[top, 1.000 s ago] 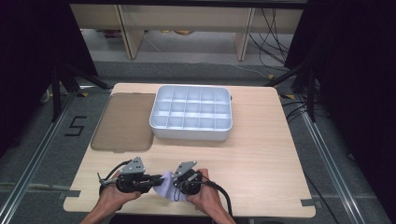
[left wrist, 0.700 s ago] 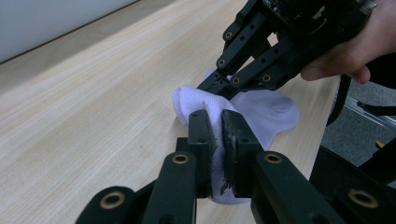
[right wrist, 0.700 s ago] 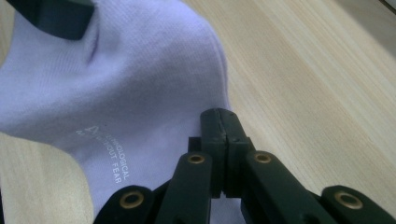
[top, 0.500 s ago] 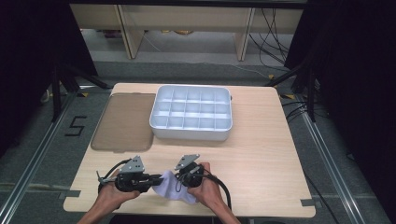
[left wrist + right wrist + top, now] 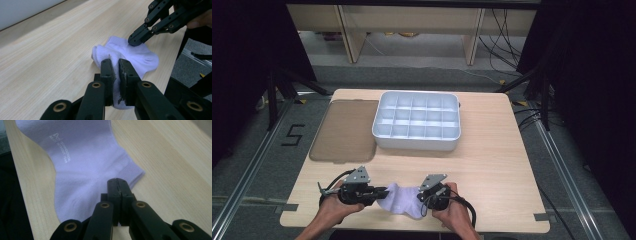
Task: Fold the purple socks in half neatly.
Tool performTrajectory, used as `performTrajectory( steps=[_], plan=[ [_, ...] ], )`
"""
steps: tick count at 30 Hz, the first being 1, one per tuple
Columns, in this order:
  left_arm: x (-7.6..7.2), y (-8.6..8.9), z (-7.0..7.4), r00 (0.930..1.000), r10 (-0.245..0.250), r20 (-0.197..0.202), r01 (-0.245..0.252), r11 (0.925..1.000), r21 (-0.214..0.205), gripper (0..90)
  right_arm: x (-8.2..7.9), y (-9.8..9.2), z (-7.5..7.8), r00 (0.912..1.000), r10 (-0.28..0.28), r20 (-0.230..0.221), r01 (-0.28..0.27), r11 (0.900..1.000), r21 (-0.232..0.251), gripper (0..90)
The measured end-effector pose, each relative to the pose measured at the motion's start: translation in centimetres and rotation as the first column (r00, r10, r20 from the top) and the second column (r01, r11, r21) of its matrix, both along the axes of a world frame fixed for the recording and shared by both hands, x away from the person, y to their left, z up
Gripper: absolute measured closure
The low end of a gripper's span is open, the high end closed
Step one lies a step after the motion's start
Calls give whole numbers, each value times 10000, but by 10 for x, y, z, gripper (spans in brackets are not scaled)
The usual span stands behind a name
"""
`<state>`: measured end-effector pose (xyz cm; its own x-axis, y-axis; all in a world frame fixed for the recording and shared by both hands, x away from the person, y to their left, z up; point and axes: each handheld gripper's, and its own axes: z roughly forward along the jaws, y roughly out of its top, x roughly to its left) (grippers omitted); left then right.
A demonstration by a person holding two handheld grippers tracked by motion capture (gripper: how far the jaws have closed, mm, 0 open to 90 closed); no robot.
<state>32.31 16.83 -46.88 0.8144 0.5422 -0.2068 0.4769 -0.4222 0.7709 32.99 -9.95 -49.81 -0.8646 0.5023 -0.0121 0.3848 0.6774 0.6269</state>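
The counter (image 5: 492,165), a light wooden top with rounded corners, carried all items. Toward its far side stood a white compartment tray (image 5: 416,142), divided into a grid of small cells, and just beside it on the left lay a flat brown translucent lid (image 5: 344,131). At the near edge, between the two hands, lay a pale lilac sock (image 5: 401,200), partly bunched at its left end and spread flatter toward the right; in the right gripper view it showed small white lettering on its upper surface. The left gripper (image 5: 377,192) lay low over the counter at the left end of the sock, held in the person's left hand (image 5: 332,209). In the left gripper view its jaws stood almost fully together with a fold of the sock's fabric pinched between the pads, the cloth visible in the narrow gap. The right gripper (image 5: 424,202), held in the right hand (image 5: 452,212), sat at the right end of the sock. In the right gripper view its jaws were pressed fully together at the edge of the sock near the ribbed cuff; whether fabric was caught between them could not be told from that view. In the left gripper view the tips of the right gripper touched the top of the sock.
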Motion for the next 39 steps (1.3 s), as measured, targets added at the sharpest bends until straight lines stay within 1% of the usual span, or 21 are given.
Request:
performTrajectory(
  steps=[5, 6, 9, 10, 17, 18, 20, 22, 23, 24, 26, 27, 28, 29, 30, 32, 33, 35, 36, 38, 39],
  plan=[
    [5, -10, 3, 9999, -77, -70, 78, 10000, 54, 815, 0, 0, -1, 10000, 2, 11, -2, 10000, 18, 900],
    [6, -17, 2, 9998, -125, -152, 127, 9999, 98, 815, 0, 0, 0, 10000, 23, -59, -23, 10000, -12, 900],
    [7, -23, 0, 9995, -231, -212, 235, 9995, 190, 814, 0, 0, 0, 10000, 21, -64, -21, 10000, 7, 900],
    [8, -28, -1, 9992, -269, -284, 276, 9993, 260, 814, 1, 0, -1, 10000, -3, 35, 3, 10000, 76, 900],
    [11, -44, -5, 9983, -395, -423, 404, 9990, 205, 813, 0, 0, -1, 9999, -65, -159, 67, 9999, 131, 900],
    [11, -47, -6, 9980, -401, -495, 414, 9988, 246, 813, 1, -1, -1, 10000, 51, 7, -51, 9999, 110, 900],
    [12, -56, -10, 9970, -586, -511, 609, 9971, 448, 813, 1, -1, 0, 9999, 56, -133, -54, 9999, 89, 900],
    [12, -58, -11, 9970, -567, -528, 596, 9967, 547, 813, 1, -2, -1, 10000, 50, -70, -49, 9997, 220, 900],
    [14, -59, -12, 9959, -814, -390, 845, 9928, 848, 813, 1, -3, 0, 9997, -49, -237, 53, 9999, 154, 896],
    [12, -62, -15, 9969, -486, -621, 518, 9973, 519, 810, 1, -5, 2, 9996, -135, -262, 143, 9994, 304, 887],
    [13, -63, -17, 9962, -568, -654, 609, 9961, 633, 809, 2, -6, 1, 9998, -110, -167, 116, 9991, 406, 887],
    [13, -63, -18, 9965, -465, -700, 510, 9967, 633, 807, 3, -10, 6, 9996, -275, -75, 278, 9985, 475, 887],
    [13, -63, -17, 9962, -500, -711, 546, 9964, 650, 806, 1, -11, 7, 9979, -599, -247, 612, 9967, 527, 887],
    [13, -63, -17, 9962, -500, -711, 546, 9964, 650, 803, 1, -13, 10, 9975, -659, -257, 673, 9961, 572, 887],
    [14, -63, -17, 9964, -553, -636, 593, 9963, 624, 797, 1, -14, 11, 9985, -508, -211, 523, 9953, 809, 887],
    [14, -64, -18, 9963, -531, -672, 573, 9964, 621, 782, 1, -17, 12, 9977, -627, -261, 644, 9954, 713, 887],
    [14, -64, -19, 9963, -558, -651, 602, 9958, 684, 776, 1, -16, 10, 9976, -689, -116, 696, 9942, 817, 886],
    [15, -65, -19, 9962, -610, -622, 655, 9952, 725, 738, 1, -18, 12, 9977, -653, -154, 663, 9951, 737, 886],
    [14, -65, -19, 9956, -572, -747, 610, 9969, 499, 715, 2, -20, 12, 9979, -634, -140, 642, 9953, 730, 885],
    [15, -65, -19, 9958, -597, -695, 625, 9973, 381, 698, 2, -19, 11, 9980, -619, -84, 624, 9949, 787, 885],
    [14, -65, -17, 9958, -490, -779, 508, 9985, 222, 622, 1, -22, 14, 9968, -748, -279, 768, 9938, 802, 883]
  ],
)
